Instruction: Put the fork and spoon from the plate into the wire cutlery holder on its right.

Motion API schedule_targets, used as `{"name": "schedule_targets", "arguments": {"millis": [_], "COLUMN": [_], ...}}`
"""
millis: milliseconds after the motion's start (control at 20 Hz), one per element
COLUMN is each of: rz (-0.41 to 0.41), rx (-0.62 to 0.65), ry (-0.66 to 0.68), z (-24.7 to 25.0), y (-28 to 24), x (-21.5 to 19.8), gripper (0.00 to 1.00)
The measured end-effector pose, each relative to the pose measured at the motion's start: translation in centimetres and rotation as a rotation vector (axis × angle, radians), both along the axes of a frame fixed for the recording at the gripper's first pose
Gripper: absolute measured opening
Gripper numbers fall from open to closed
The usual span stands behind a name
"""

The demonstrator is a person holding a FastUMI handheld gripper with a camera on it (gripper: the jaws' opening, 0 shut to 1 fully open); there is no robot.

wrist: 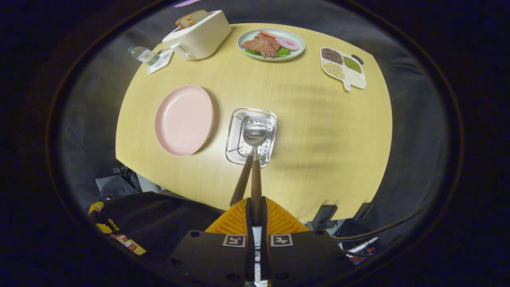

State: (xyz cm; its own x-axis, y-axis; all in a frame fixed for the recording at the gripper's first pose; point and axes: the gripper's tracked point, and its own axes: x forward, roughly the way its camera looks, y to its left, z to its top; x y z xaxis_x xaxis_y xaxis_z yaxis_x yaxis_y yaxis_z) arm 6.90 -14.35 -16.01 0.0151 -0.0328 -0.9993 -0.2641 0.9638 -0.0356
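The fingers (255, 207) are closed on the spoon (255, 159) handle, so that the bowl hangs straight ahead over the holder (237, 135) for a vertical drop. A second handle, likely the fork (241, 185), is seen leaning inside. The plate (183, 119) lies bare just left.

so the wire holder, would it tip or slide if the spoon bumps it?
Probably slides before tipping: the holder looks like light open wire on a smooth table. Handles already lean out its near side, which may bias it. The gripper is shut on the spoon, so lower gently.
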Motion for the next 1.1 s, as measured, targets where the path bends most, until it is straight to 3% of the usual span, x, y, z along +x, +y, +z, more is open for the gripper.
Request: {"name": "schedule_targets", "arguments": {"millis": [200,700,900,1100], "rz": [-0.051,-0.181,-0.184,-0.143], "rx": [0.035,0.12,0.143,0.165], "ry": [-0.018,-0.105,-0.151,-0.246], "z": [0.4,1.7,2.3,2.0], "y": [0.4,0.5,0.7,0.7], "x": [0.8,1.2,1.3,1.4], "gripper": [0.14,0.76,1.0,1.0]}}
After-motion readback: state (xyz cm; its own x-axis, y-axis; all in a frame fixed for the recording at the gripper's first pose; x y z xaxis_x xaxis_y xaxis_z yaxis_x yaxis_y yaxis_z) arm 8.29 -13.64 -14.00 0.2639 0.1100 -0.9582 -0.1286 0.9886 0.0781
